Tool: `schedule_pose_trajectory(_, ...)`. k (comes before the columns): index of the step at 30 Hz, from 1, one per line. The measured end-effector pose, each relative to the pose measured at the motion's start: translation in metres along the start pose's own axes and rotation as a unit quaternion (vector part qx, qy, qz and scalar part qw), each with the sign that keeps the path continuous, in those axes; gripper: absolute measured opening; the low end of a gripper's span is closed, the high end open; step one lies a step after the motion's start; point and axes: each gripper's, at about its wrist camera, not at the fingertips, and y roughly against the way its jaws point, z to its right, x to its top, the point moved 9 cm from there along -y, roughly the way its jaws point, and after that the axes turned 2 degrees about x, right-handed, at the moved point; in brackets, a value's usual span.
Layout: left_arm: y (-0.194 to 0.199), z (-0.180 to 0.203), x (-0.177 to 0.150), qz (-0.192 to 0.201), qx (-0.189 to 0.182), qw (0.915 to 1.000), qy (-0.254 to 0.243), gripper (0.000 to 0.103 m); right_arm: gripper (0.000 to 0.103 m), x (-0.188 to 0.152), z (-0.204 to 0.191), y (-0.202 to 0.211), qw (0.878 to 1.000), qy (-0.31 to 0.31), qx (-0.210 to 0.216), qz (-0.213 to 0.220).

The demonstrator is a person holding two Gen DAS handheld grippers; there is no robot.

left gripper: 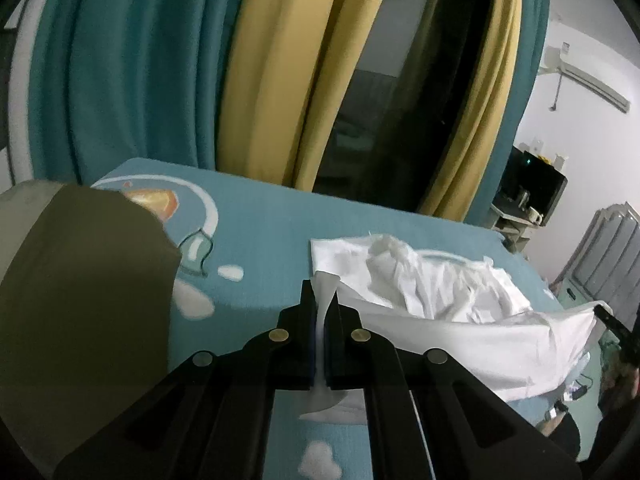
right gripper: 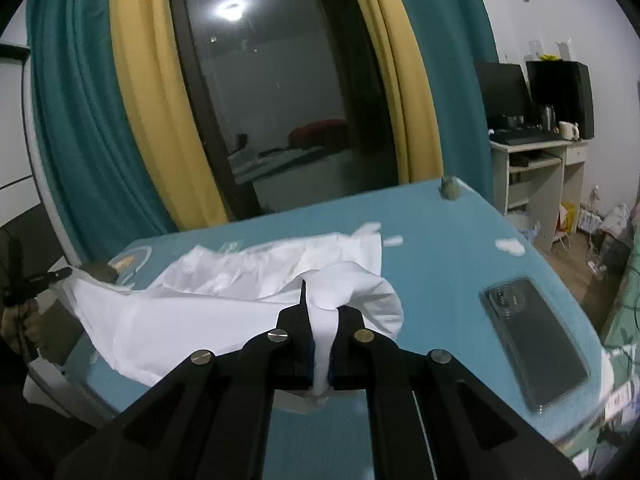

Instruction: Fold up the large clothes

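Slippage is the main worry, since each gripper holds only a thin pinch of the white crumpled cotton garment (left gripper: 440,300), which lies partly on the teal printed bedsheet (left gripper: 260,232) and is partly lifted off it along the near edge. Starting at the left, a folded olive-brown cloth item (left gripper: 80,280) rests on the sheet well apart from the garment and looks unlikely to interfere. Next, the left black two-finger gripper (left gripper: 322,308) has its jaws pressed nearly together on a narrow strip of the white fabric; so small a bite could pull free if the edge is tensioned sharply. Across the span, the lifted hem sags between the two holds, and the bunched, wrinkled middle could fold in unevenly or drag on the sheet if the hands do not travel together. The right black two-finger gripper (right gripper: 320,308) is likewise clamped on a gathered wad of the same garment, a corner curling loosely over its tip, which may hide a twisted layer. Furthest right, a dark rectangular smartphone (right gripper: 536,336) lies flat on the sheet near the garment; a swinging hem could sweep it towards the bed's edge.
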Motion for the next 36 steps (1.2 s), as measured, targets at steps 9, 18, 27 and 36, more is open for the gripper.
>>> schedule_pose_trajectory(9, -0.082, -0.003, 0.044, -0.018, 0.009, 0.9997, 0.012, 0.003, 0.005, 0.05, 0.021, -0.075, 1.0, -0.008, -0.007, -0.008)
schedule_pose_trajectory(18, -0.182, -0.014, 0.07, -0.065, 0.015, 0.9968, 0.043, 0.003, 0.005, 0.065, 0.053, -0.18, 0.997, -0.032, -0.032, -0.06)
schedule_pose_trajectory(27, -0.276, -0.048, 0.035, -0.164, 0.08, 0.9798, 0.083, 0.034, 0.058, 0.027, 0.105, -0.27, 0.976, -0.1, -0.123, -0.147)
schedule_pose_trajectory(36, -0.2, -0.046, 0.038, -0.094, 0.09, 0.9906, 0.042, 0.061, 0.066, 0.045, 0.105, -0.186, 0.98, -0.093, -0.151, -0.089)
